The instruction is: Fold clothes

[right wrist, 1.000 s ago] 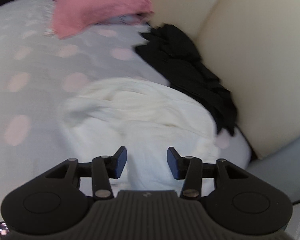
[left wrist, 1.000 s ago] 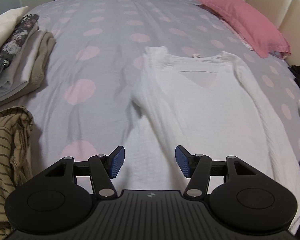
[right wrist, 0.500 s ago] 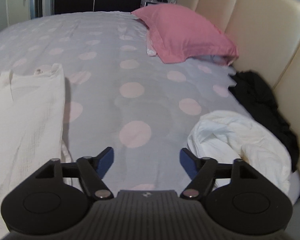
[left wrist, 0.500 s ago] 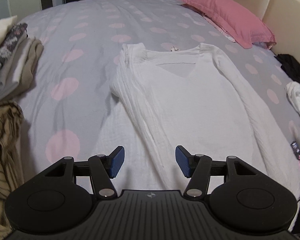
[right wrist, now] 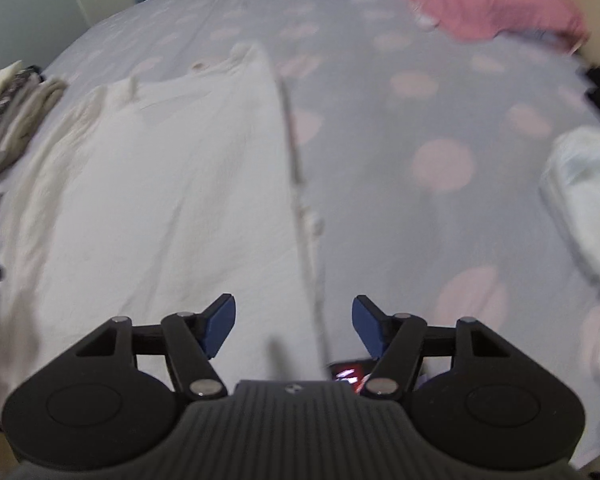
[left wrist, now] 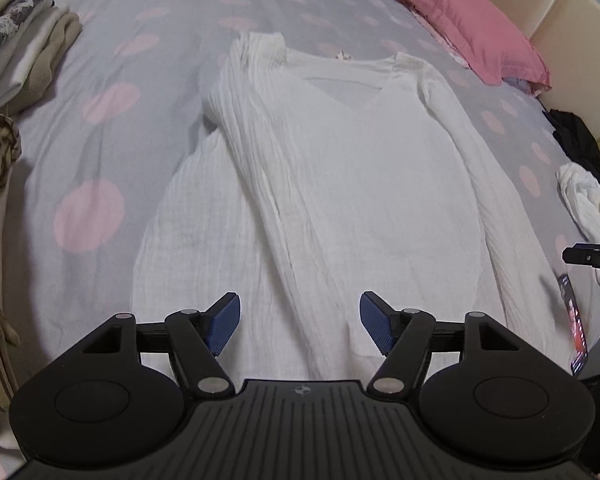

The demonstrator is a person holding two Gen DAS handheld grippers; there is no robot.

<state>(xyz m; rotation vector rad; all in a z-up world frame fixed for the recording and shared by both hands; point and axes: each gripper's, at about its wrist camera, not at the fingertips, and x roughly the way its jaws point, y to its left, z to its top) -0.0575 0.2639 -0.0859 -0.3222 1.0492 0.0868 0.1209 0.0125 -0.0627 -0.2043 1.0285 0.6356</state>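
Hovering over the white top [left wrist: 340,184], left tool [left wrist: 300,322] and right tool [right wrist: 293,320] gape wide, holding nothing

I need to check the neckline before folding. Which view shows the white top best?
The left wrist view: the white top lies sharp and nearly whole, V-neck and both sleeves visible. The right wrist view shows it blurred, from its right edge, neckline unclear.
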